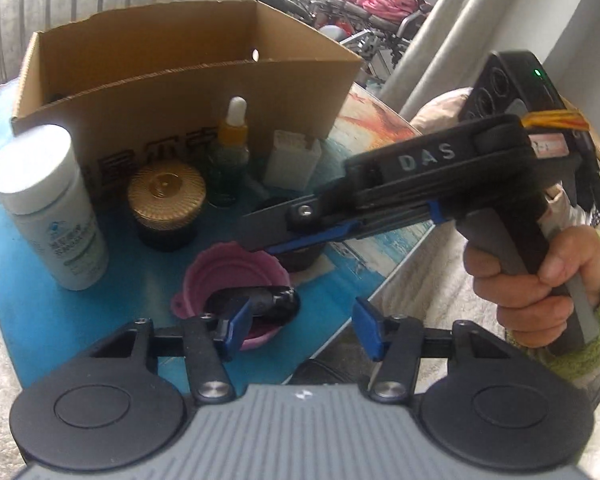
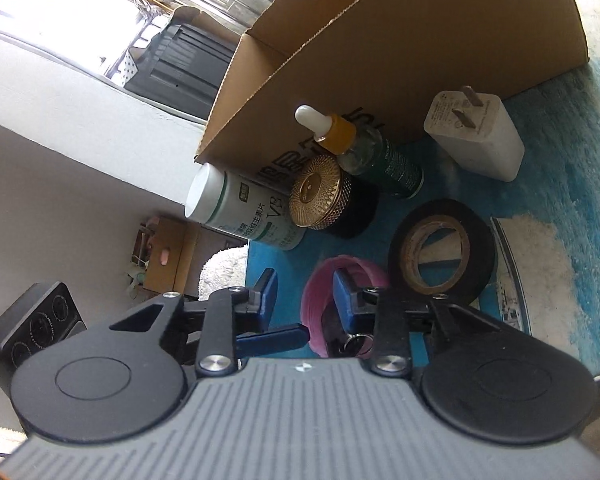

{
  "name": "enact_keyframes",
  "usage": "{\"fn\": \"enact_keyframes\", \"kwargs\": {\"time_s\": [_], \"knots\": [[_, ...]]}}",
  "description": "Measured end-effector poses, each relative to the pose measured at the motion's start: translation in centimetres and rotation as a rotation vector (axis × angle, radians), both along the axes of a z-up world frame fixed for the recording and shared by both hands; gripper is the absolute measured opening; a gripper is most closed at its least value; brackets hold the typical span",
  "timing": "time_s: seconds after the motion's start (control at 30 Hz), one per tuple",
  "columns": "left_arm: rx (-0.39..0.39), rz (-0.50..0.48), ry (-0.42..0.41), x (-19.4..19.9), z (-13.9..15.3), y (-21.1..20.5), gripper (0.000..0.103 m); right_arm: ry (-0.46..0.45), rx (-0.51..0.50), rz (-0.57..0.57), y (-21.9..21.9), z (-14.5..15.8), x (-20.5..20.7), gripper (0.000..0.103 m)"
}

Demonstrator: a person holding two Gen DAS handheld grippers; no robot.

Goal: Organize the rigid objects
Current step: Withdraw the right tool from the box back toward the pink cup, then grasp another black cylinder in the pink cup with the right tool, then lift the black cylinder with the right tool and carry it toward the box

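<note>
While the cardboard box [image 1: 204,92] shows nothing inside from these angles, the sorting looks barely begun, since every small item stands on the counter [image 2: 560,184] outside it. A white bottle [image 1: 48,208], a gold-lidded jar [image 1: 166,204], a dropper bottle [image 1: 230,152] and a white charger [image 2: 474,140] line up along the box's front wall; a tape roll [image 2: 440,252] lies flat nearer, with a pink cup [image 1: 224,276] beside it holding a dark object I cannot identify.

Both grippers meet at that cup. From its own camera, the left gripper [image 1: 296,326] has its jaws moderately apart, one blue pad inside the cup against the dark object and the other outside, nothing pinched. The right gripper [image 2: 306,302] is narrower, one pad at the cup's rim, but I cannot tell whether it grips. So the cup seems the first piece to go, with all the rest left.

The counter top carries a blue and white printed picture, and pale fluffy fabric lies around its edge. Behind are a barred window, a grey curtain, a plain wall and folded pink bedding on a chair frame.
</note>
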State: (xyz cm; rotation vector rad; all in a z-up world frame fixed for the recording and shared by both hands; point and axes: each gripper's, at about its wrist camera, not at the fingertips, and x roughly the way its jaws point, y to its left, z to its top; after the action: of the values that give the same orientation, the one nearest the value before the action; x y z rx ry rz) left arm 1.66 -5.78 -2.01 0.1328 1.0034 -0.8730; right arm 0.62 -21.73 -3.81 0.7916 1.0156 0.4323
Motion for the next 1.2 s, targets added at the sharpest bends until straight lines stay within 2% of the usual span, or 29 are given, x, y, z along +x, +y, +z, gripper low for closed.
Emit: {"fn": "enact_keyframes", "kwargs": {"time_s": [0.37, 0.63, 0.87, 1.0, 1.2], "knots": [[0.05, 0.023, 0.033, 0.7, -1.1, -0.3, 0.052, 0.074, -0.019, 0.018, 0.8, -1.9, 0.5, 0.029], [0.042, 0.032, 0.041, 1.2, -1.3, -0.1, 0.055, 0.103, -0.018, 0.023, 1.1, -2.4, 1.0, 0.029], [0.049, 0.026, 0.057, 1.5, -1.6, -0.6, 0.055, 0.154, -0.082, 0.107, 1.9, -2.0, 1.8, 0.027], [0.049, 0.02, 0.05, 1.3, -1.8, -0.7, 0.055, 0.196, -0.025, 0.108, 1.5, -2.5, 2.5, 0.027], [0.031, 0.064, 0.05, 1.6, -1.8, -0.1, 0.05, 0.188, 0.012, 0.077, 1.4, -2.8, 2.0, 0.018]]}}
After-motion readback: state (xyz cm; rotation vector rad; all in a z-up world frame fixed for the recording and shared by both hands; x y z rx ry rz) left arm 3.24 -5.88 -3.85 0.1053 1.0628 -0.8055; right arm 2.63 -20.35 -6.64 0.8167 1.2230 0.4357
